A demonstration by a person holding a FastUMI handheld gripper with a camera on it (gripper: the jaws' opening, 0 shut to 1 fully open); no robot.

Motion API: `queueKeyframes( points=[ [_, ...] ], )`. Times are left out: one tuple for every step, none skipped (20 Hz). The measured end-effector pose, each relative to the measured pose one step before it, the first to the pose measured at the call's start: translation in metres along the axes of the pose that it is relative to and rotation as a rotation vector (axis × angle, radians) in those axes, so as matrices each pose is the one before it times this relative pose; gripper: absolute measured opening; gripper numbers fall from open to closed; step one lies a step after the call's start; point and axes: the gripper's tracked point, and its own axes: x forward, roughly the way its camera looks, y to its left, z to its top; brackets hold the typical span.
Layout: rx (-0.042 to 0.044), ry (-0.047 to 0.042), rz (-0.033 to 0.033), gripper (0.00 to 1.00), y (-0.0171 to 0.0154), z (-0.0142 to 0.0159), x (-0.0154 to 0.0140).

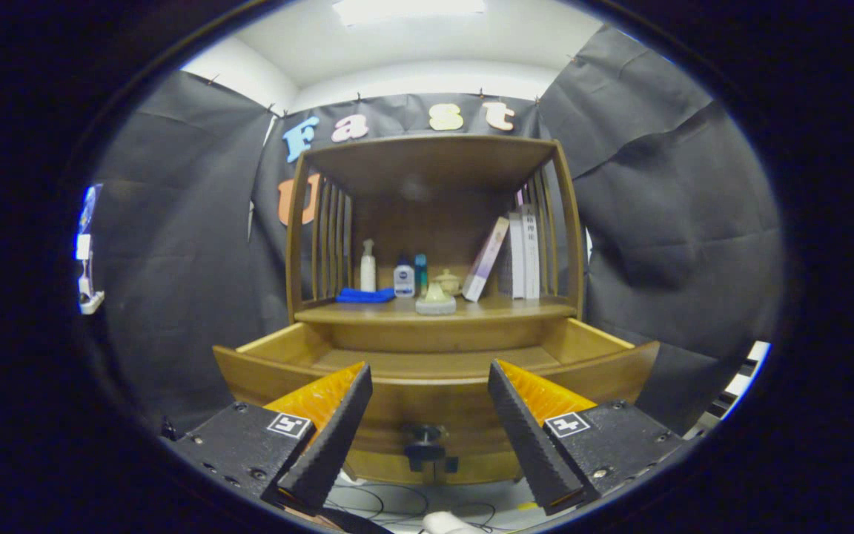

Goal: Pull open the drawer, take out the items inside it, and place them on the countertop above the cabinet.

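The drawer [434, 363] sits in the lower centre of the frame, already pulled out toward you, with its dark knob [425, 441] low on the front panel between your fingers. From this angle the inside of the drawer shows bare wood, though the near part of its floor is hidden behind the front panel, so you cannot tell whether anything is left in there.

On the surface [397, 311] above the drawer, in the middle of the frame, you have a folded blue cloth [365, 295], a white spray bottle [368, 267], a small white bottle with a dark label [404, 280], a teal bottle [421, 271], a pale lidded pot [447, 282] and a pale round piece [435, 300] at the front. Books [523, 252] lean at the right.

If these are the drawer's items, expect the bottles to be light, stiff and a little slick; take them around the body, not the cap. The pot and round piece look ceramic, so treat them as fragile. The cloth is soft and will bunch; pinch it at a fold.

Your hand-held gripper [427, 415] is spread wide, holding nothing and touching nothing, its fingers framing the drawer front and knob from short of them.
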Motion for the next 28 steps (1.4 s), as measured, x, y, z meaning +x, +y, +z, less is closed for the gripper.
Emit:
queueKeyframes(
  points=[
    [0.00143,0.01356,-0.00062,1.00,-0.00012,-0.00746,0.00243],
    [0.00041,0.01717,-0.00258,1.00,-0.00060,-0.00718,0.00305],
    [-0.00136,0.01653,-0.00565,1.00,-0.00075,-0.00653,0.00432],
    [-0.00428,0.01288,-0.00553,1.00,-0.00149,-0.00549,0.00412],
    [-0.00256,0.01133,-0.00843,1.00,-0.00146,-0.00343,0.00526],
    [-0.00075,0.00984,-0.00583,1.00,-0.00125,-0.00249,0.00400],
    [0.00251,0.00352,-0.00512,1.00,-0.00079,-0.00076,0.00402],
    [0.00311,0.00268,-0.00444,1.00,-0.00074,-0.00002,0.00319],
    [0.00334,0.00381,-0.00548,1.00,-0.00121,-0.00064,0.00261],
    [0.00243,0.00796,-0.00587,1.00,-0.00063,-0.00208,0.00434],
    [0.00247,0.01437,-0.00591,1.00,-0.00121,-0.00158,0.00428],
    [0.00908,-0.00232,-0.00974,1.00,-0.00241,-0.00151,0.00132],
    [0.00710,-0.00149,0.00019,1.00,0.00304,0.00184,-0.00203],
    [-0.00227,-0.00876,-0.00187,1.00,0.00198,0.00032,0.00063],
    [-0.00959,-0.00538,-0.00170,1.00,0.00109,0.00098,0.00058],
    [-0.00456,-0.00600,-0.00018,0.99,-0.00005,-0.00025,0.00112],
    [0.00163,0.00101,0.00034,0.99,-0.00029,0.00125,0.00343],
    [0.01104,0.00156,0.00610,0.99,0.00051,0.00031,0.00191],
    [0.01230,0.00857,0.00714,0.99,0.00003,0.00051,0.00391],
    [0.00981,0.00192,0.00699,0.99,-0.00025,0.00042,0.00620],
    [0.00455,0.00390,0.00403,0.99,-0.00076,0.00162,0.00520],
    [0.00358,-0.00100,0.00360,0.99,0.00005,0.00154,0.00468],
    [-0.00739,0.00331,-0.00220,0.99,0.00062,0.00106,0.00603],
    [-0.00378,-0.00304,-0.00331,0.99,-0.00031,0.00219,0.00570],
    [-0.00268,-0.00224,-0.00451,0.99,0.00104,0.00124,0.00629],
    [-0.00172,-0.00631,-0.00419,0.99,0.00149,0.00320,0.00642],
    [-0.00402,-0.01252,-0.00418,0.99,0.00109,0.00476,0.00710],
    [-0.00047,-0.00486,-0.00653,0.99,0.00176,0.00334,0.00829]
  ],
)
